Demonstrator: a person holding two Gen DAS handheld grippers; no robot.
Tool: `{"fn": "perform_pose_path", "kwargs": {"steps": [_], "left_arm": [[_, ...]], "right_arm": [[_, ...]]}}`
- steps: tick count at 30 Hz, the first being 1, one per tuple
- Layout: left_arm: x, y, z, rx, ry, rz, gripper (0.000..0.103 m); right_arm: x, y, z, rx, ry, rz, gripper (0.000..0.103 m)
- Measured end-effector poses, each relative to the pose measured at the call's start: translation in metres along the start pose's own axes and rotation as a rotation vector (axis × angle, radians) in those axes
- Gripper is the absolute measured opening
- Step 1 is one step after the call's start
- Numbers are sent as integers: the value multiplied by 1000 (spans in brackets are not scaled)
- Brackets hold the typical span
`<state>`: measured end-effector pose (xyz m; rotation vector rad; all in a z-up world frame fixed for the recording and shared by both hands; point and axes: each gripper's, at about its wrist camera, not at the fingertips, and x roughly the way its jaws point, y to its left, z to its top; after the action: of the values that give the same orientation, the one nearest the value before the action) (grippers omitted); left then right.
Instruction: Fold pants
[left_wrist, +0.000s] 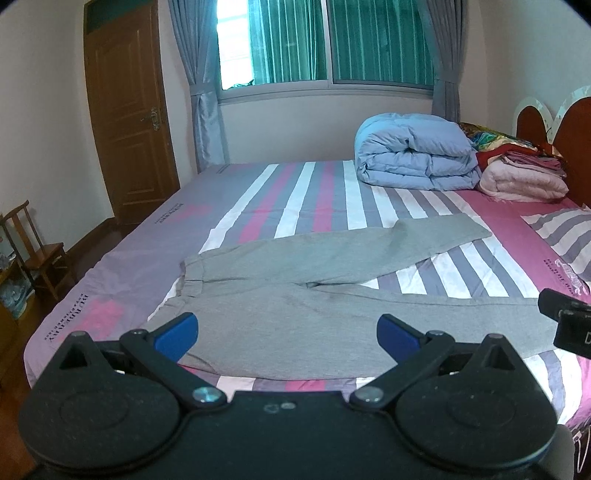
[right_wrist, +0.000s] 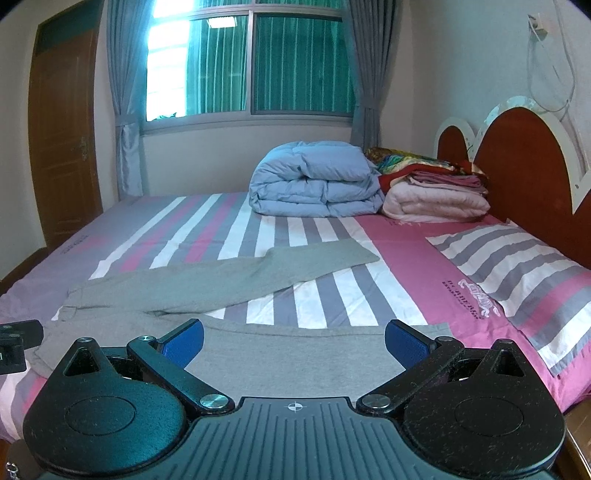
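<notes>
I see grey pants (left_wrist: 295, 291) spread flat on striped bed (left_wrist: 110, 266); my left gripper (left_wrist: 287, 334) spread wide; right gripper (right_wrist: 294, 341) spread too, both empty.

Soft cloth against matt plastic

Grey pants (left_wrist: 295, 295) are matt knit cloth on a striped woven bed (left_wrist: 122, 266) sheet; each claw's fingers (right_wrist: 184, 341) carry blue ribbed pads on dusty matt black plastic; the door (left_wrist: 125, 110) at 10 o'clock is glossy wood.

I held the left gripper (left_wrist: 287, 334) and right gripper (right_wrist: 294, 341) side by side, level, jaws spread wide on both, nothing between them.
</notes>
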<state>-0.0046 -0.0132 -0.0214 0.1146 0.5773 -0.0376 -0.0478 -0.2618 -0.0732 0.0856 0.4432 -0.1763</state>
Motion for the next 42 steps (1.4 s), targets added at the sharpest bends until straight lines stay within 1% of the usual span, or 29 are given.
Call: {"fn": "perform_pose_path", "kwargs": {"steps": [14,42], "left_arm": [[-1,-7,-1,0,6,-5,97],[4,-7,-3,-10,19,-14,97]], "right_arm": [[0,0,0,6,5,5,103],[6,-2,-2,27,17,8,103]]}}
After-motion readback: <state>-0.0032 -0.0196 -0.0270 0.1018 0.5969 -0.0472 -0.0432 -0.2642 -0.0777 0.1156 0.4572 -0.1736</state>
